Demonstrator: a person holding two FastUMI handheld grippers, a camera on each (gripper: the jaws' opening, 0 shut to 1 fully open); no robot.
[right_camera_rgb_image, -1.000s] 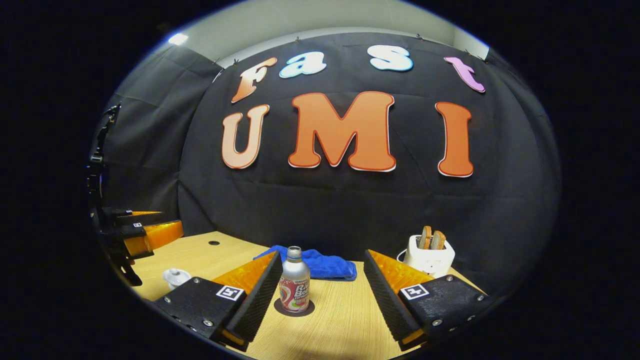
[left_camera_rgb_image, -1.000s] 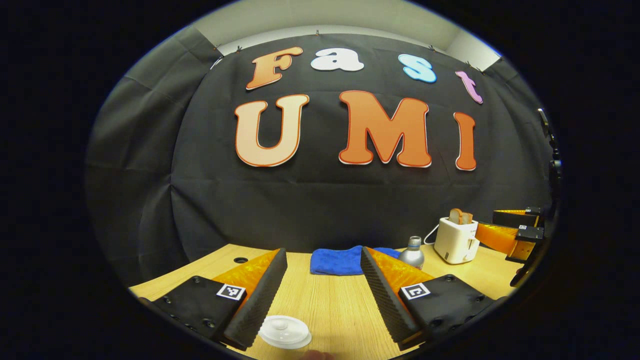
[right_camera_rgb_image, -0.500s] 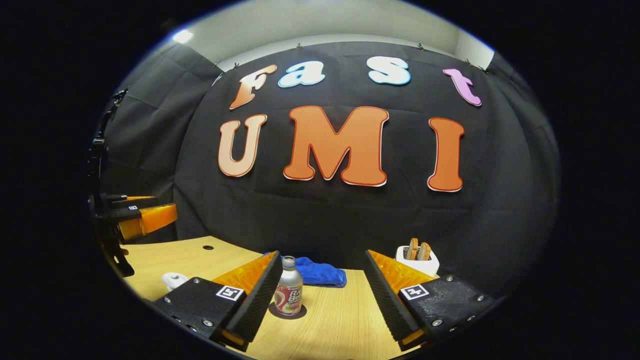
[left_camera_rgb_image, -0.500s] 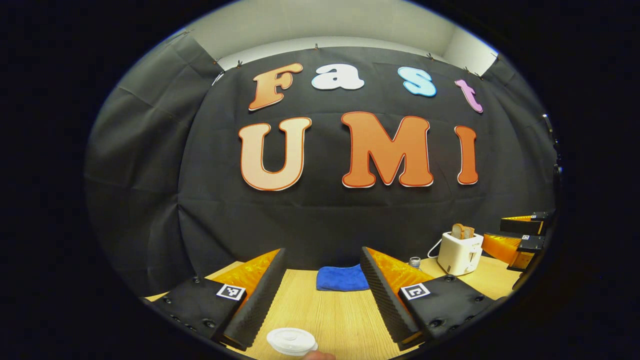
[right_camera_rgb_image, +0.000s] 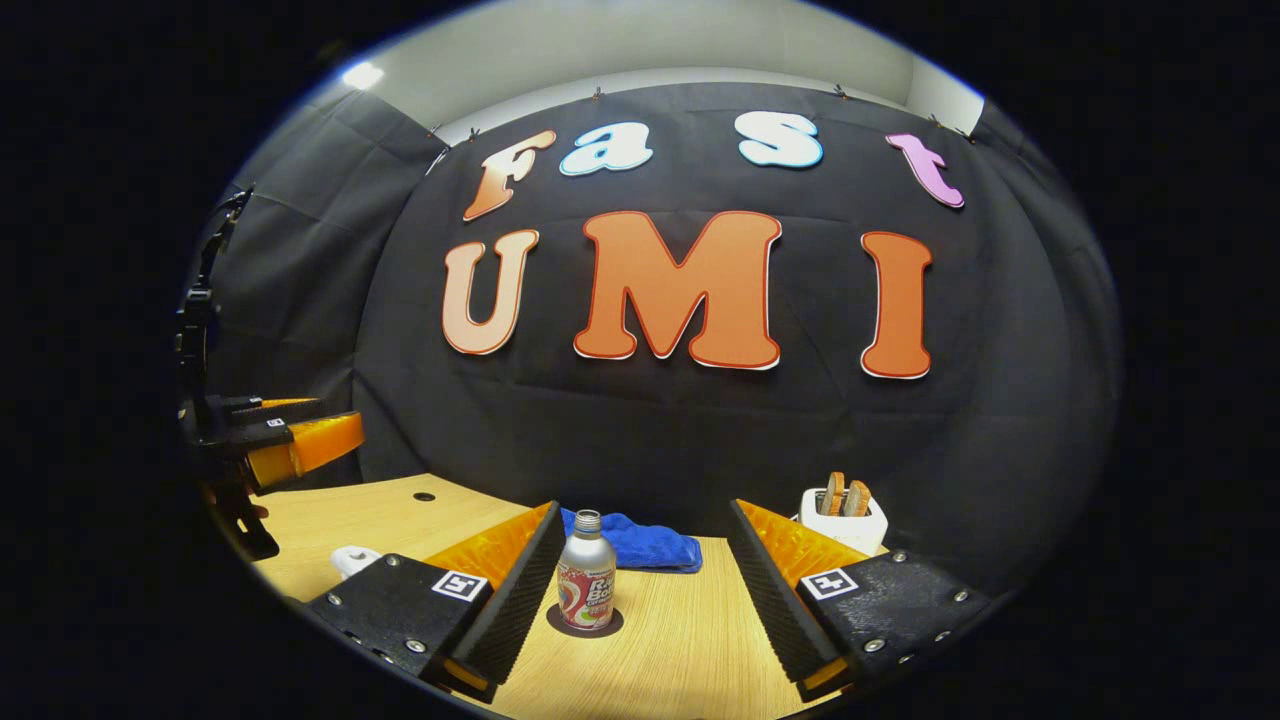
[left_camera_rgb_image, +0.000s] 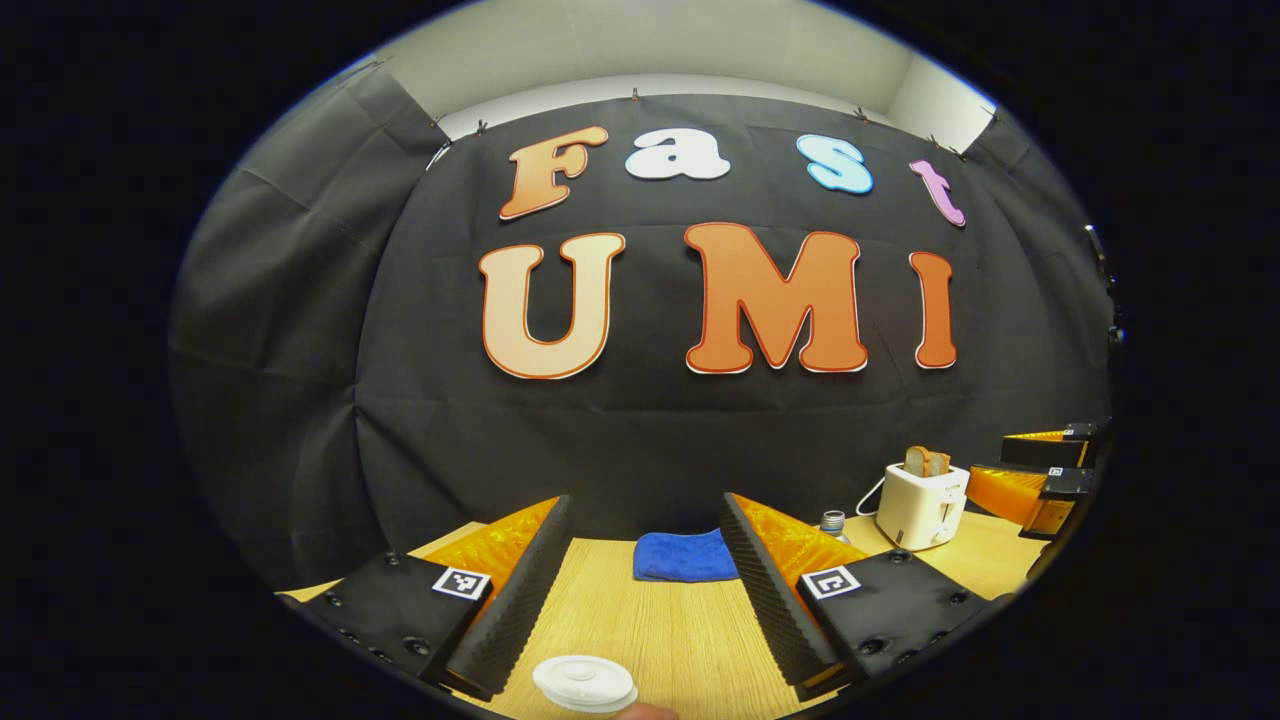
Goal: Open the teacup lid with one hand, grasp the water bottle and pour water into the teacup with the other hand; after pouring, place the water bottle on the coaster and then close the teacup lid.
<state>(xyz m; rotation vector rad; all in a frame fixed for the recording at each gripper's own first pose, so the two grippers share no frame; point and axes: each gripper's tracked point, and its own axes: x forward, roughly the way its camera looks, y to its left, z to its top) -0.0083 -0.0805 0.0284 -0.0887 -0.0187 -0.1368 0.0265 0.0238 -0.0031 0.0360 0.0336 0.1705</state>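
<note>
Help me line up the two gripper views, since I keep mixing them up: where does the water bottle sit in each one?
Left gripper view: only the water bottle cap and neck peek out behind its own right finger, right of centre, left of the toaster.
Right gripper view: the water bottle stands upright on the dark coaster, low centre, by its own left finger.
Shared landmark: the blue cloth behind the bottle.
</note>
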